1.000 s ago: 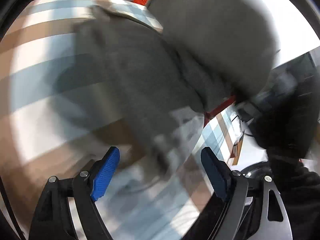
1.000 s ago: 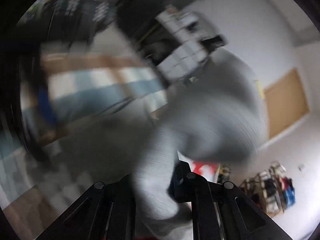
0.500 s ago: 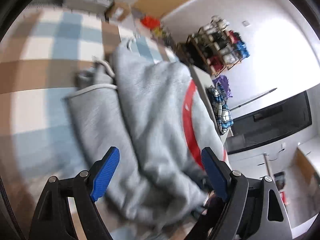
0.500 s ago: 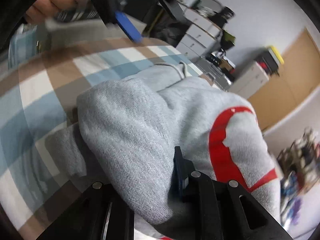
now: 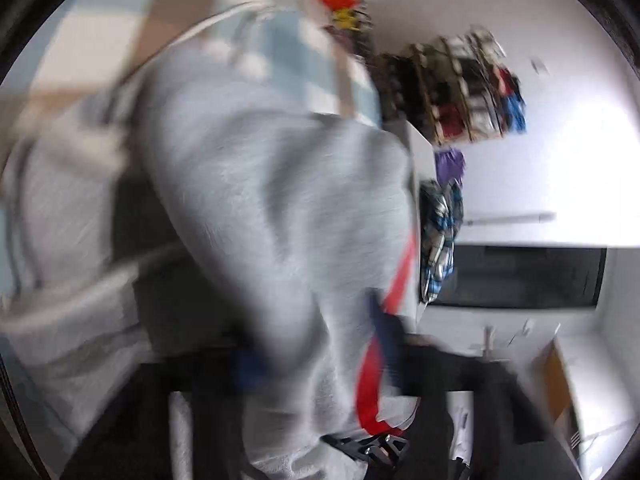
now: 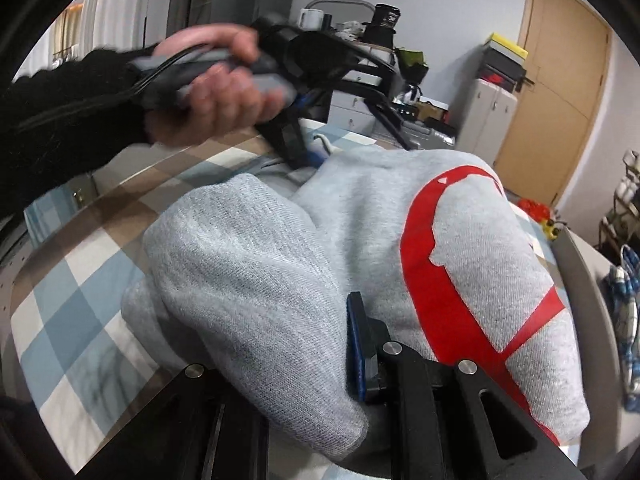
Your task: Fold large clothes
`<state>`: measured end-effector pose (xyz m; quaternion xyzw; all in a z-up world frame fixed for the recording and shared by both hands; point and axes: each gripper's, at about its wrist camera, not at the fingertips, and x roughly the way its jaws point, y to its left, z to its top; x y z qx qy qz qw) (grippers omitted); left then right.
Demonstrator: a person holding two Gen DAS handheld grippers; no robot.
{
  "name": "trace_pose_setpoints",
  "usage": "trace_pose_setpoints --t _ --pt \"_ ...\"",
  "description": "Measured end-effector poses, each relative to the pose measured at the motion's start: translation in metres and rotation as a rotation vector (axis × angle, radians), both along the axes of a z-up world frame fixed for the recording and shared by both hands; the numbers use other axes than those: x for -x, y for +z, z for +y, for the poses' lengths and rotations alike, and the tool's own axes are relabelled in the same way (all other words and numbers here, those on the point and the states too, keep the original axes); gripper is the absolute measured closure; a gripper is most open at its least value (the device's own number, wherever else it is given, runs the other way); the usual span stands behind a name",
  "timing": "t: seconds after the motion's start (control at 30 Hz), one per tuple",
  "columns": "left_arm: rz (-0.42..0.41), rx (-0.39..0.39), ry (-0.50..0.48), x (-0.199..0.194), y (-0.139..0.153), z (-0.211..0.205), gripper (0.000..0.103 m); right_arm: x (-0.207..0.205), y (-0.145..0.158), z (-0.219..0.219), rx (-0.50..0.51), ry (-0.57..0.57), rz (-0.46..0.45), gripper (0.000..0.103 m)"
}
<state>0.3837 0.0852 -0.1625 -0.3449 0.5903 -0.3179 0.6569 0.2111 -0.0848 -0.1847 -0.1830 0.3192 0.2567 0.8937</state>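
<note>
hoodie: the grey hoodie (image 6: 256,264) with the red print (image 6: 432,276) is bunched up in a heap on the checked cloth (image 6: 76,300) over the counter, nowhere near flat yet

right gripper: the right gripper (image 6: 280,344) is already in the near end of the heap. Its fingers are almost together with a thick fold of grey fabric squeezed between them, so I'd call that clamped on the hoodie. The jaws have just eased open a touch but the fold is in there

left gripper: the left gripper (image 5: 316,356) has just snapped most of the way closed, with grey fabric and the red stripe between the blue pads. That view is super blurry, but it looks like a grip on the cloth. From the right wrist view the same tool sits at the far end of the heap, held in the left hand (image 6: 212,92), fingers down in the fabric by the white drawstring (image 6: 324,142)

the bit that matters: the 2 grippers are at opposite ends of the bundle, right one near, left one far, so the hoodie's long axis runs between them

next move (my guess): pull the 2 ends apart along that line to stretch it flat before any fold

watch out: thick bunched fleece, 1 layer could slip out
</note>
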Motion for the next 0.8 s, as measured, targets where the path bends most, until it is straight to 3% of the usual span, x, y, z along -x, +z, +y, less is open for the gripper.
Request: trace_pose_setpoints --t 0.03,0.13,0.3,0.37,0.43,0.5,0.53,0.6,0.7,0.73,0.8 --pt "-0.019 -0.016 -0.025 0.002 0.007 -0.010 0.097 0.000 0.001 -0.002 -0.004 0.006 0.004 0.082" --pt "-0.068 -0.069 -0.084 0.006 0.026 -0.034 0.097 0.000 0.005 -0.010 -0.056 0.029 0.061 0.076" --pt "-0.185 -0.038 -0.126 0.021 0.062 -0.042 0.097 0.009 0.018 -0.013 -0.070 0.060 0.059 0.073" --pt "-0.228 -0.017 -0.129 0.040 0.068 -0.032 0.097 0.014 0.019 -0.009 -0.078 0.094 0.082 0.065" --pt "-0.263 0.000 -0.105 0.061 0.061 -0.013 0.097 0.022 0.014 0.001 -0.087 0.170 0.154 0.065" --pt "-0.248 -0.002 -0.067 0.055 0.038 -0.009 0.097 0.029 0.002 0.013 -0.104 0.247 0.237 0.066" --pt "-0.244 -0.044 -0.030 0.061 0.026 0.001 0.097 0.028 -0.005 0.019 -0.108 0.268 0.285 0.067" --pt "-0.228 -0.084 0.044 0.071 0.007 0.019 0.097 0.028 -0.014 0.025 -0.087 0.246 0.312 0.067" --pt "-0.220 -0.077 0.100 0.089 -0.010 0.042 0.097 0.022 -0.001 0.011 -0.169 0.235 0.363 0.067" --pt "-0.241 -0.076 0.117 0.095 -0.013 0.048 0.097 0.020 0.008 0.004 -0.199 0.226 0.370 0.063" --pt "-0.244 -0.078 0.135 0.102 -0.018 0.055 0.097 0.010 0.031 -0.019 -0.300 0.204 0.395 0.046"
